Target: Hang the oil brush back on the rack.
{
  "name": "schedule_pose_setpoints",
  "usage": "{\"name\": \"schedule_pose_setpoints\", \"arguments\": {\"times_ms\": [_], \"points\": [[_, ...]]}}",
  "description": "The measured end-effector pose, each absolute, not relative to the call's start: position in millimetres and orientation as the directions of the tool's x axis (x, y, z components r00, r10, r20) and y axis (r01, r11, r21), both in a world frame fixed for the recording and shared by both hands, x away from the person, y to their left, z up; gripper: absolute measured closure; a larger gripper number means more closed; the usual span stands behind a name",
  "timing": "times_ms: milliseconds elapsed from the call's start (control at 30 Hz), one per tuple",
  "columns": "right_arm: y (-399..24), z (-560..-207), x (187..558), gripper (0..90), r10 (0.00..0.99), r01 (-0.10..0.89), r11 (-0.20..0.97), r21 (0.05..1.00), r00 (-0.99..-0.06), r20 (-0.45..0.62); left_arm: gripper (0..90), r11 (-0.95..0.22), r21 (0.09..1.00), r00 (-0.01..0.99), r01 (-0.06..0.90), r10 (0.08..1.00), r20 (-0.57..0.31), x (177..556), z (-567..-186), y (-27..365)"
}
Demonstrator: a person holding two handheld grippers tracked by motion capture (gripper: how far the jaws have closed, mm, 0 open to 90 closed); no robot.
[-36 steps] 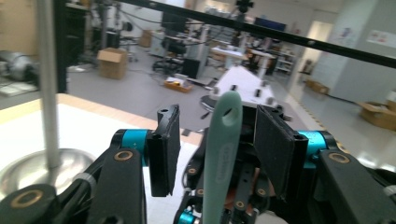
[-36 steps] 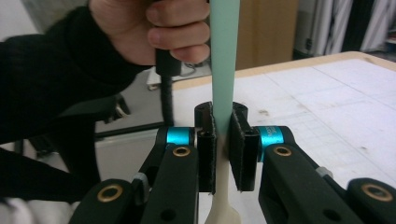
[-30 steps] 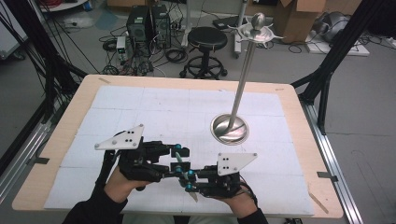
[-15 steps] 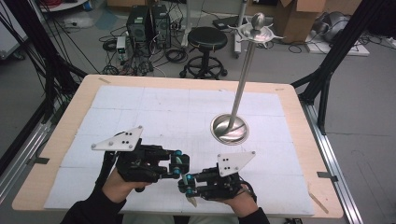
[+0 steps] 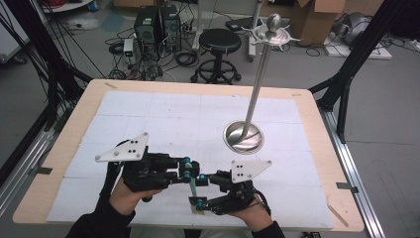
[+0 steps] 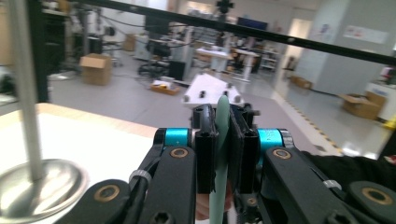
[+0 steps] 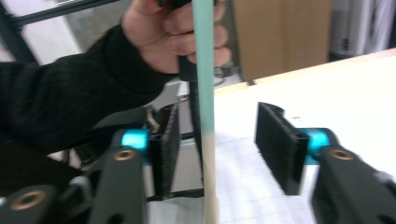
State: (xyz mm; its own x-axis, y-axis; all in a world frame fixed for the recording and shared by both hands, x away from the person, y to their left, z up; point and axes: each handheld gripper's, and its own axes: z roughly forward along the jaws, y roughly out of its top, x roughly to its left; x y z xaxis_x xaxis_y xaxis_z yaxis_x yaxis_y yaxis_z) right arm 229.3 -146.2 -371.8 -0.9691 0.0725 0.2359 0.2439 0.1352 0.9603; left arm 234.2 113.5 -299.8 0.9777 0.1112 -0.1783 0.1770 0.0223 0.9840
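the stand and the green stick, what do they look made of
Stand: polished metal, probably steel; its dish base mirrors the light and the pole has a bright sheen.
Stick: matte mint-green handle over a pale bare end, so likely painted or coated wood, possibly plastic.

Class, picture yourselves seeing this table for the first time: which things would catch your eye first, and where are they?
The tall steel stand rises from its round base right of the table's middle. Near the front edge, the left gripper is clamped on a slim green stick with a pale end, while the right gripper, jaws just opened, sits around that stick.
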Motion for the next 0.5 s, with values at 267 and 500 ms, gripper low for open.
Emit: {"name": "schedule_pose_setpoints", "arguments": {"times_ms": [267, 500], "points": [[-148.6, -370.8, 229.7, 40.2, 0.153, 0.229, 0.118, 0.966, -0.966, 0.210, 82.7, 0.008, 0.985, 0.967, 0.172, 0.189, -0.171, 233.1, -298.5, 114.5], [-148.7, -368.4, 227.9, 49.5, 0.167, 0.198, 0.119, 0.973, -0.970, 0.177, 82.7, -0.011, 0.984, 0.966, 0.175, 0.197, -0.170, 232.7, -299.3, 111.3]]}}
